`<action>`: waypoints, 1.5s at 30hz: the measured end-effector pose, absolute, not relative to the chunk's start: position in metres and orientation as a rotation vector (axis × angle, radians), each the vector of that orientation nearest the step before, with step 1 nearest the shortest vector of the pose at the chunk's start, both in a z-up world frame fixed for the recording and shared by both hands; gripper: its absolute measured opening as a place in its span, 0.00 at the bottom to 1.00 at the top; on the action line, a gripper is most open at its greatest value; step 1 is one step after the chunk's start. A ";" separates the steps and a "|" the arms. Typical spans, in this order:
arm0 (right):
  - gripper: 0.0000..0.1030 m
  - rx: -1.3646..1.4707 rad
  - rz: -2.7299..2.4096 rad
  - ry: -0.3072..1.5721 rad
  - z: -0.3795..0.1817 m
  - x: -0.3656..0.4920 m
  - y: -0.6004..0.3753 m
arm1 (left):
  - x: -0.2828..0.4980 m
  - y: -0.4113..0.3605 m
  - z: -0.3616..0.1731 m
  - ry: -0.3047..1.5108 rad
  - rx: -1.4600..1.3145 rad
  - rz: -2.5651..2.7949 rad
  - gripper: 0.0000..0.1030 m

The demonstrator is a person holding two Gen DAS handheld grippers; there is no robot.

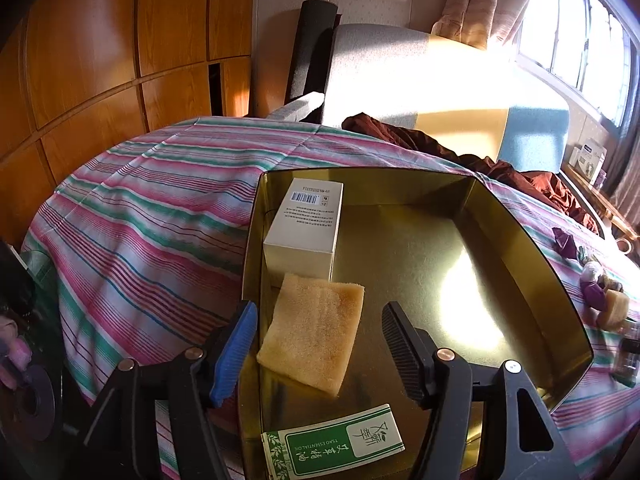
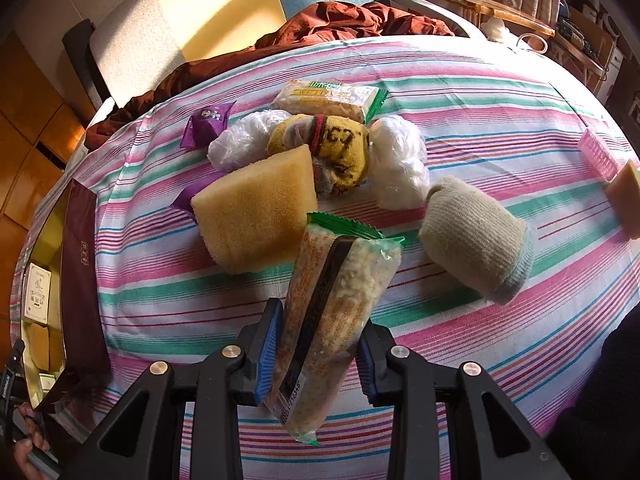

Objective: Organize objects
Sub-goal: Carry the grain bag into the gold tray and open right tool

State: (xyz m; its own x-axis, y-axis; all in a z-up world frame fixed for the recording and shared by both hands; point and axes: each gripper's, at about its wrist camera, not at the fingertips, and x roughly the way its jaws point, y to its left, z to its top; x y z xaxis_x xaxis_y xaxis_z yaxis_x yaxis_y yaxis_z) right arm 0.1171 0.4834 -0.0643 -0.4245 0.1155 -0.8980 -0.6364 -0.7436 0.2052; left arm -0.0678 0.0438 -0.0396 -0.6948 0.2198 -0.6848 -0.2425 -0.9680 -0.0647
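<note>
Left gripper (image 1: 316,344) hangs over the near end of a gold tin (image 1: 520,232), jaws apart and not pressing anything; a yellow sponge (image 1: 316,332) lies flat on the tin floor between them. Just beyond the sponge, at the tin's far left, sits a white carton (image 1: 308,224), barcode up. Green-and-white essential oil box (image 1: 336,450) lies at the tin's near edge. Tin rests on a striped bedspread (image 1: 140,208). Right gripper (image 2: 316,354) is clamped on a clear rice-cracker packet (image 2: 332,320), green-edged end pointing away, packet raised off the bedspread. Past it on the bed: a thick yellow sponge block (image 2: 256,216) on the left, a grey sock roll (image 2: 476,236) on the right, a yellow sock bundle (image 2: 332,144) between two white plastic bags (image 2: 400,160), a purple wrapper (image 2: 206,122), and a second cracker packet (image 2: 328,98) at the far side. Pink comb (image 2: 598,154) lies far right.
</note>
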 end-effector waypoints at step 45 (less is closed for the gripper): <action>0.30 -1.730 2.880 0.627 -0.039 -0.070 0.196 | -0.047 -0.030 -0.010 -0.135 -1.032 2.766 0.94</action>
State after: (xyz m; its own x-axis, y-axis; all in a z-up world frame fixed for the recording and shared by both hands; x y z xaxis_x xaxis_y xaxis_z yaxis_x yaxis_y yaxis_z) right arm -0.0703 0.1964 -0.0391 -0.4592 -0.4122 -0.7870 0.0474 -0.8960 0.4416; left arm -0.0468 -0.0297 -0.0105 -0.7409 0.2050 -0.6396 -0.1418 -0.9786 -0.1494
